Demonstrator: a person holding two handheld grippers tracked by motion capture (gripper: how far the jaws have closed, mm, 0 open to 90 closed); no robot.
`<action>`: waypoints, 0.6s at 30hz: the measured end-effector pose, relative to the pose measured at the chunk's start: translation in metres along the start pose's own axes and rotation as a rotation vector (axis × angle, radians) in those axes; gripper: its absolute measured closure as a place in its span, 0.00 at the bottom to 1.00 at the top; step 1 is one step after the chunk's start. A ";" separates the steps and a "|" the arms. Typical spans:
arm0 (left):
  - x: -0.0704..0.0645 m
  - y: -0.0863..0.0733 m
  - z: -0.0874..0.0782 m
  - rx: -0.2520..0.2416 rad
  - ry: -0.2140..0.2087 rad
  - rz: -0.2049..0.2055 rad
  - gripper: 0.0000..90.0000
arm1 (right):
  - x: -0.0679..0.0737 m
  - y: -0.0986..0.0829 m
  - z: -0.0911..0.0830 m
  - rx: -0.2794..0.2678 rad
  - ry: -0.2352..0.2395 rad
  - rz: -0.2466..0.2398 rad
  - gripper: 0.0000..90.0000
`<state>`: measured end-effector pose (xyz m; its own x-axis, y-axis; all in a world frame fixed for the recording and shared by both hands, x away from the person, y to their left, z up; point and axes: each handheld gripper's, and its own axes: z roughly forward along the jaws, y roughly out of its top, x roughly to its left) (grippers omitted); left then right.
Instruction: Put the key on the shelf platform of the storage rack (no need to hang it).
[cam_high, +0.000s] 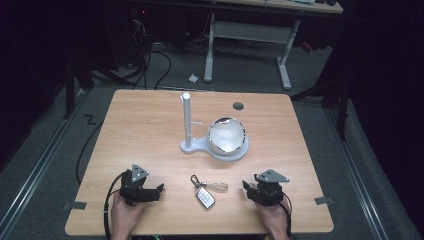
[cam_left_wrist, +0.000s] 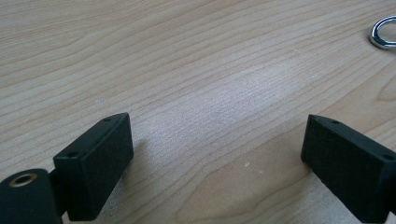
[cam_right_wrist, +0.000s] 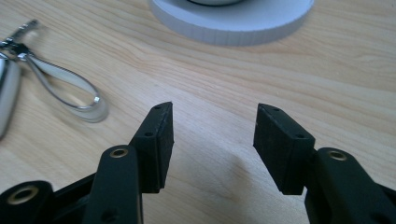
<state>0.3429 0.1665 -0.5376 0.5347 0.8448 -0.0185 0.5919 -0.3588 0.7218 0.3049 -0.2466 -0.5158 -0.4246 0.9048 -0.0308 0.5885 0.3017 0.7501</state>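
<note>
Car key fob (cam_high: 205, 197) with silver edges and white face, on a metal clip and a looped strap (cam_high: 216, 187): flat on the light wooden table (cam_high: 150, 130), near the front edge, between the two grippers and touching neither. Strap loop (cam_right_wrist: 70, 95) curving off toward the right side, clip ring (cam_left_wrist: 384, 33) lying toward the table's middle.

Left black two-jaw gripper (cam_high: 159, 189) low over the front left part of the table, held in a hand (cam_high: 125, 215) coming in from the bottom edge. Jaws spread wide apart, released, bare wood grain between them. Pointed toward the fob, well short of it.

Right black two-jaw gripper (cam_high: 246, 186) at the front right, held in the other hand (cam_high: 272, 217). Jaws parted too, narrower than the left pair, gripping nothing. Tips just beside the strap loop, apart from it.

White plastic stand (cam_high: 192, 146) past the fob, near the table's middle: flat base with an upright round post (cam_high: 186, 117) and a short side peg. Shiny silver bowl (cam_high: 226, 134) seated on the round white pad (cam_right_wrist: 233, 23) of that base, right of the post. Small dark round hole (cam_high: 238, 106) in the tabletop farther back.
</note>
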 end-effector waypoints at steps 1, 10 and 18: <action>0.000 0.000 0.000 0.000 0.000 0.000 0.10 | 0.001 0.001 -0.002 -0.006 0.007 -0.008 0.54; 0.000 0.000 0.000 0.000 0.000 -0.001 0.11 | 0.017 0.012 -0.007 -0.029 0.089 -0.054 0.56; 0.000 0.000 0.000 -0.001 0.001 -0.001 0.11 | 0.038 0.022 -0.003 -0.030 0.165 -0.112 0.56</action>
<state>0.3428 0.1666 -0.5376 0.5338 0.8454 -0.0186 0.5919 -0.3579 0.7222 0.2995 -0.2061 -0.4986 -0.5946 0.8040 -0.0079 0.5119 0.3862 0.7674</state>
